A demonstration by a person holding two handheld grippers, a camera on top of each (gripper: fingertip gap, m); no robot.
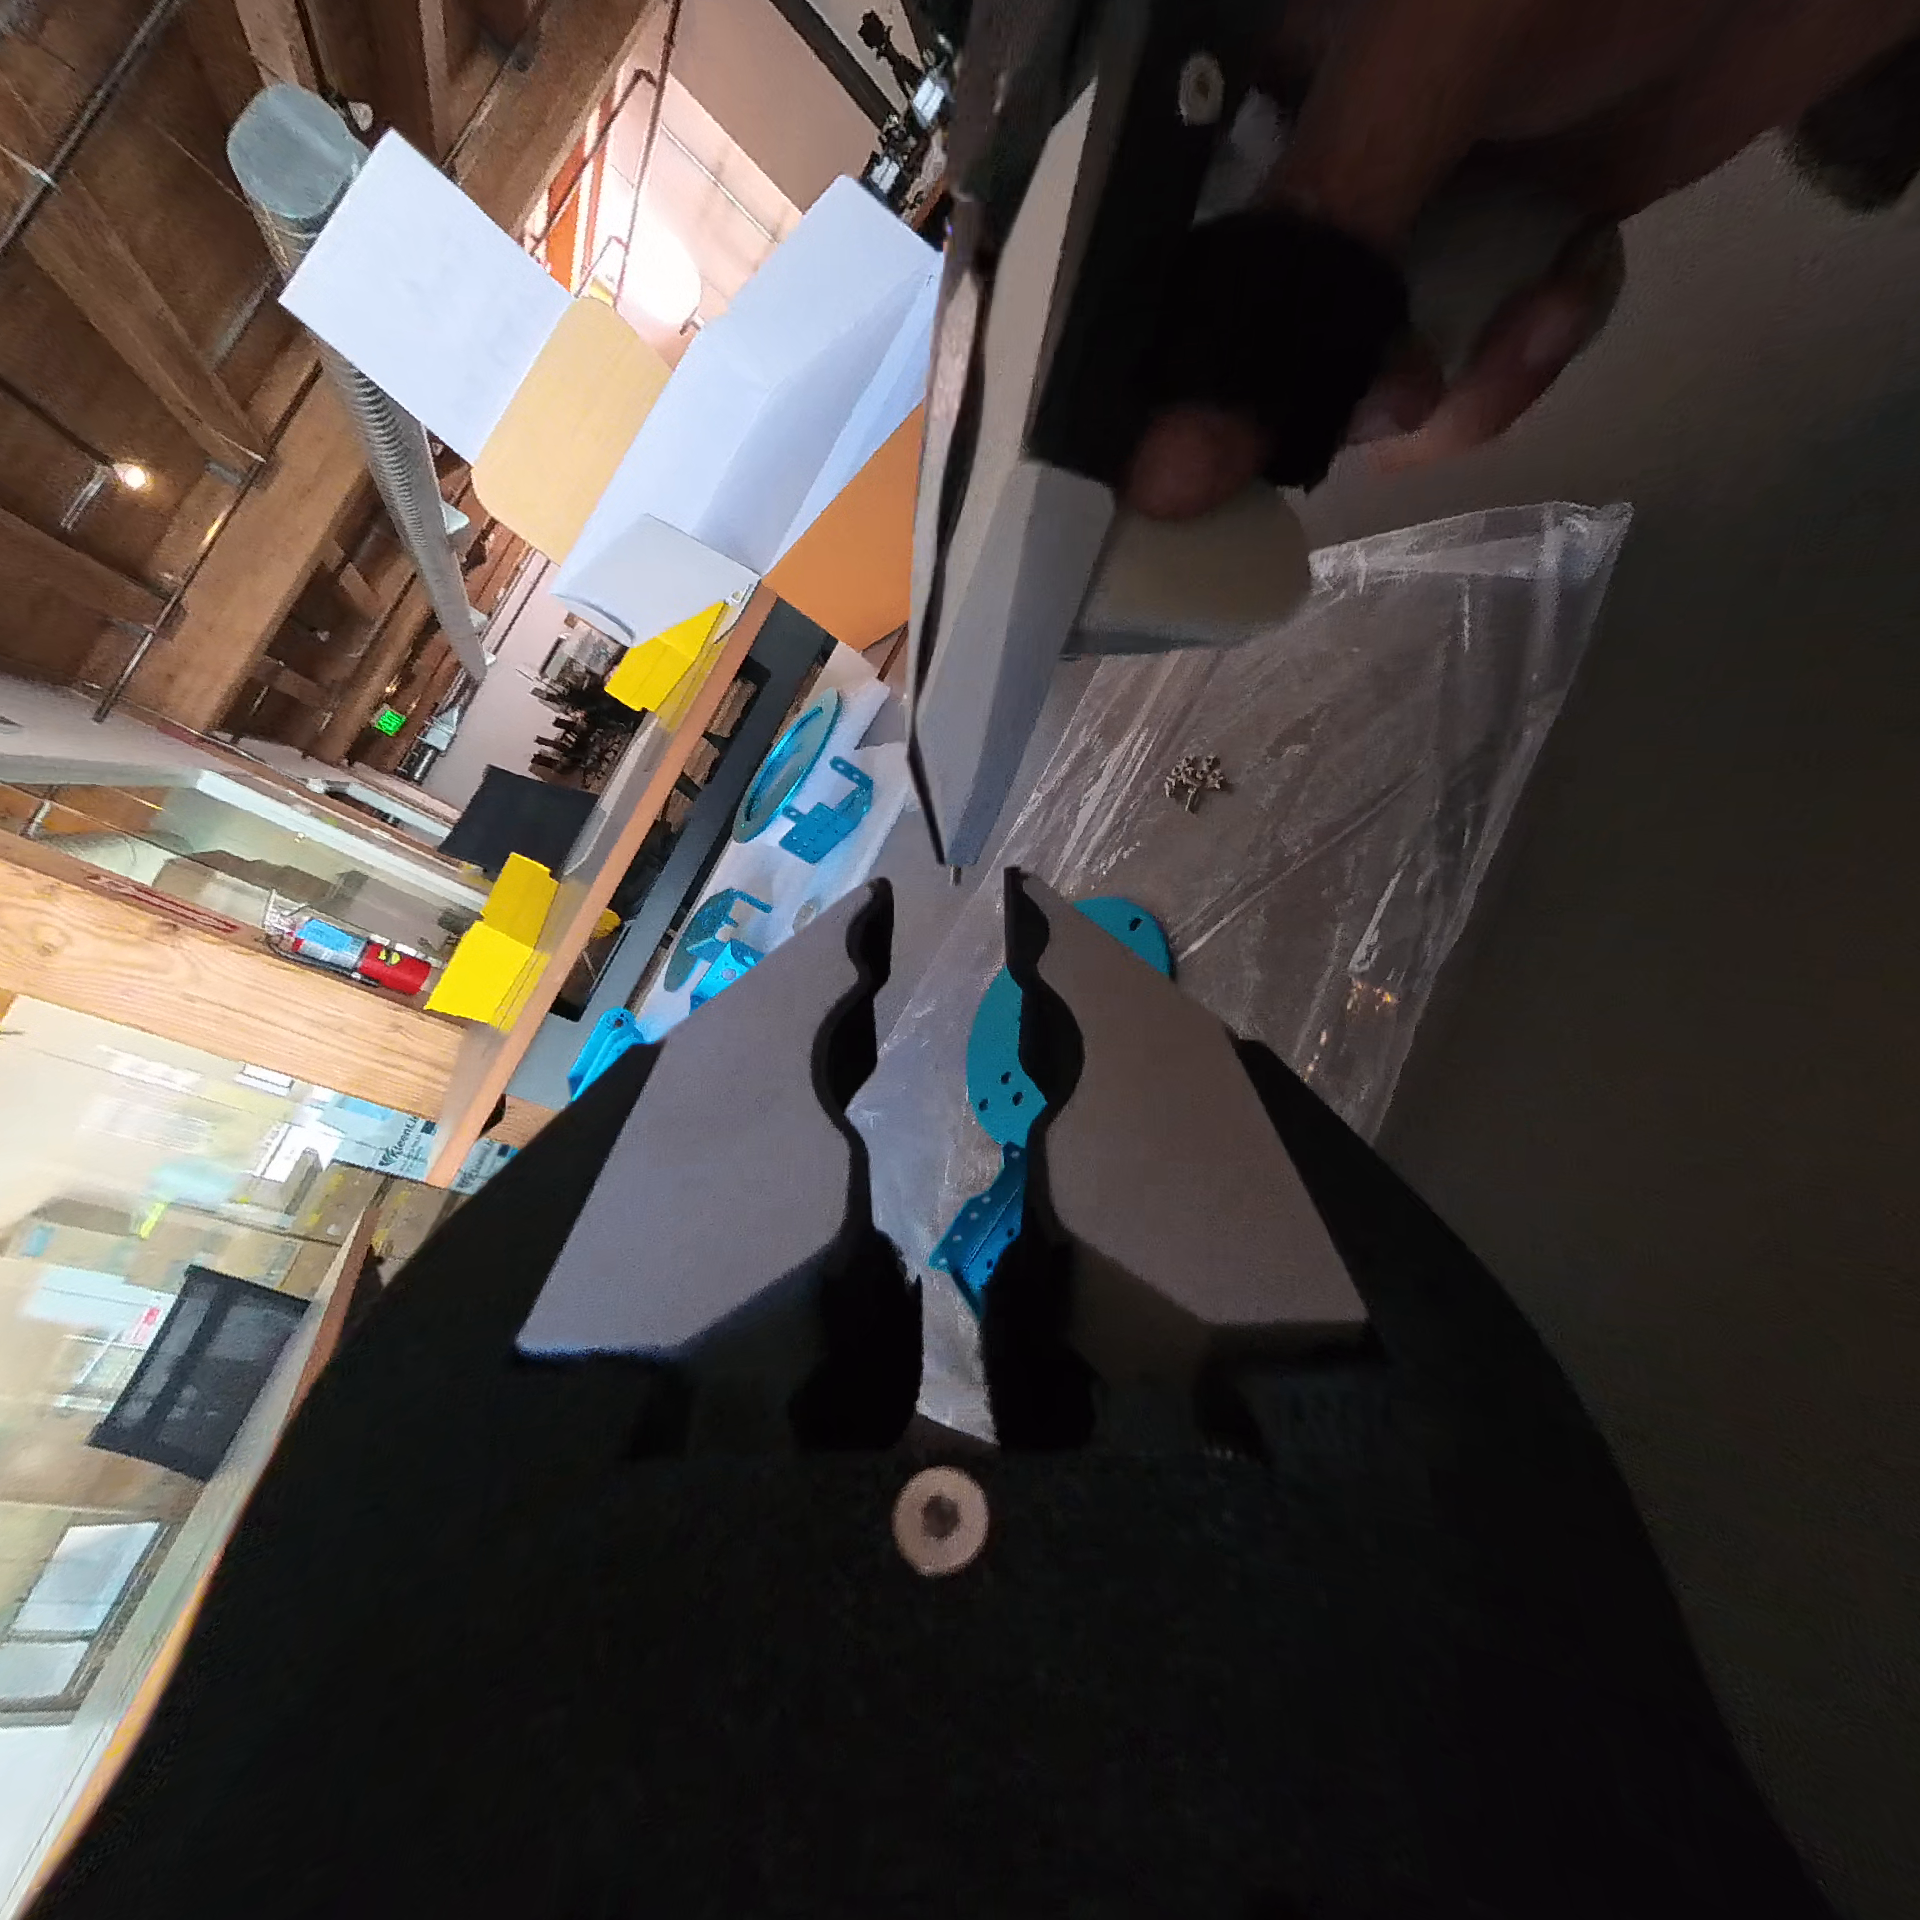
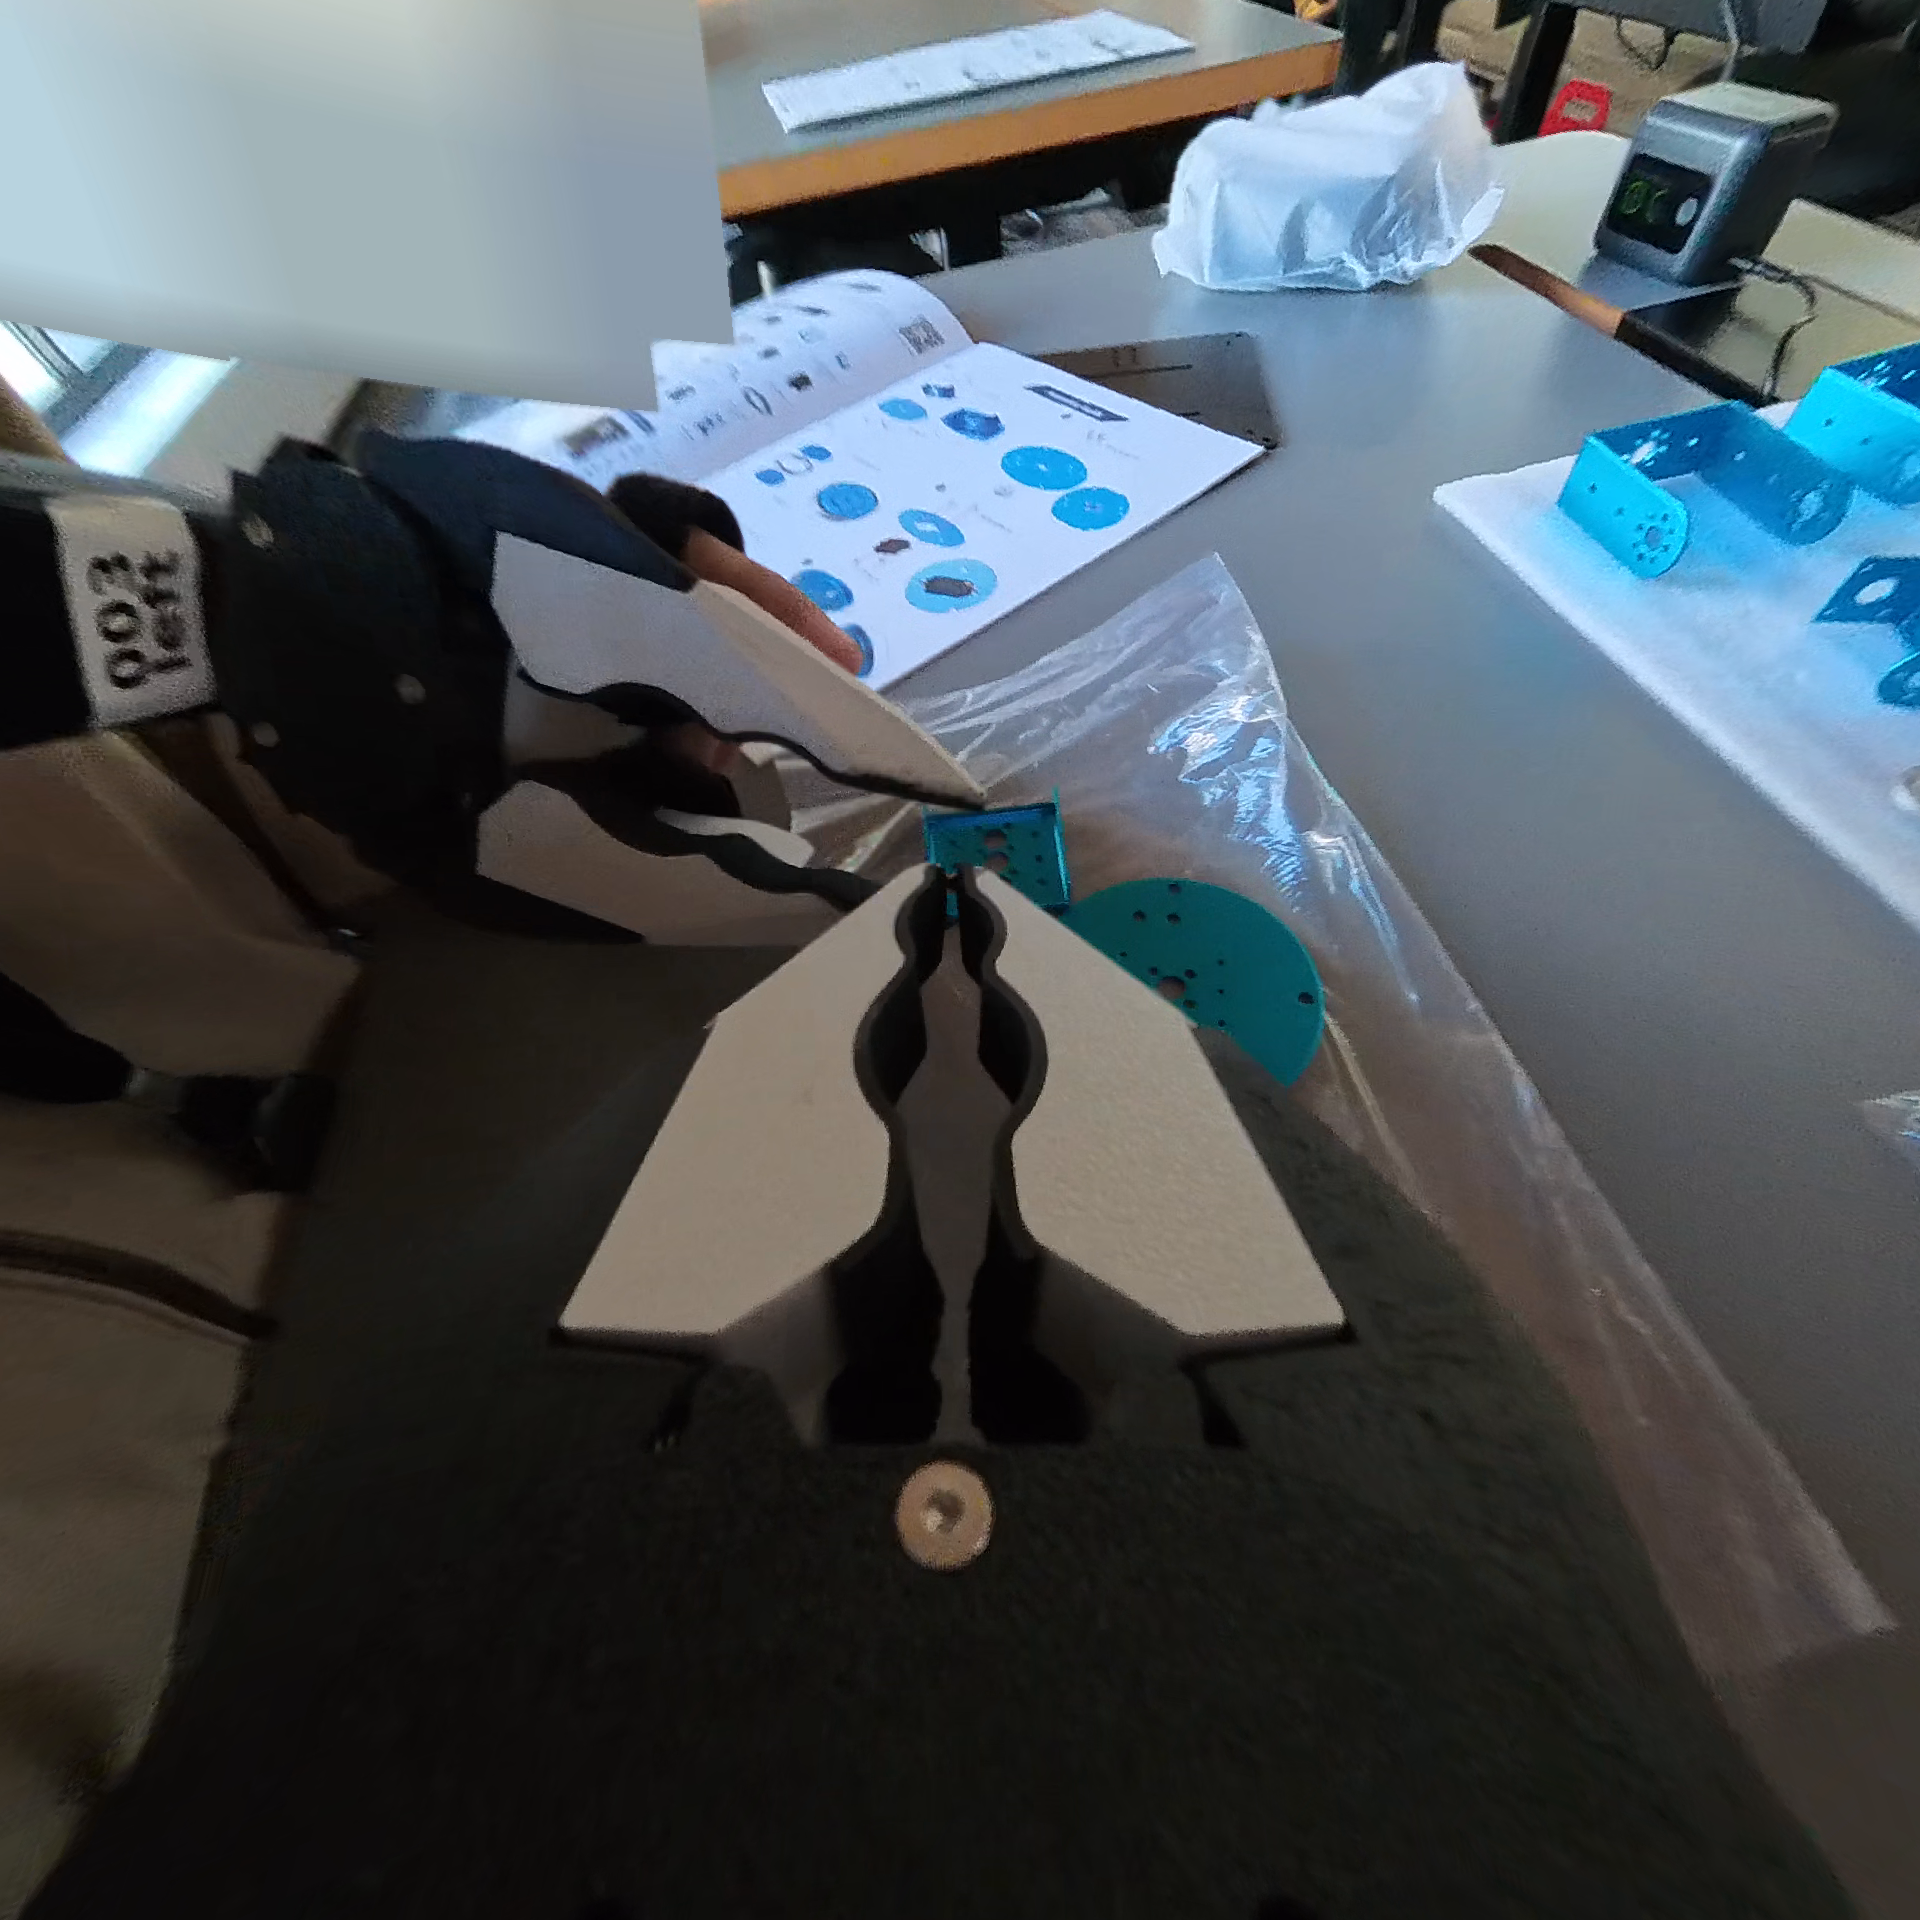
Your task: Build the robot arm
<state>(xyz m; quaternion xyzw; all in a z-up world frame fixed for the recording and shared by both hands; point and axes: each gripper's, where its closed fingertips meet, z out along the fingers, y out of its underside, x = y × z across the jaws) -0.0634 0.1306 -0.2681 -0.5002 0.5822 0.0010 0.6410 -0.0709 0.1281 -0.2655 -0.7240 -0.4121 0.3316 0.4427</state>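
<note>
The right gripper (image 2: pixel 951 883) is pinched nearly closed on the edge of a small blue bracket (image 2: pixel 997 847) above the clear bag (image 2: pixel 1299 831) on the tabletop (image 2: pixel 1455 416), left gripper (image 2: pixel 961 805) closed and touching its top corner, and it looks light, stiff, slippery metal, so thin edges seem the only grab spot.

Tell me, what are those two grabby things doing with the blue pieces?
A person holds a tool in each hand over a clear plastic bag on a grey table. The right tool is pinching a small blue bracket at its edge. The left tool reaches in from the side, its tips meeting the same bracket. A blue half-round plate lies beside it.
</note>
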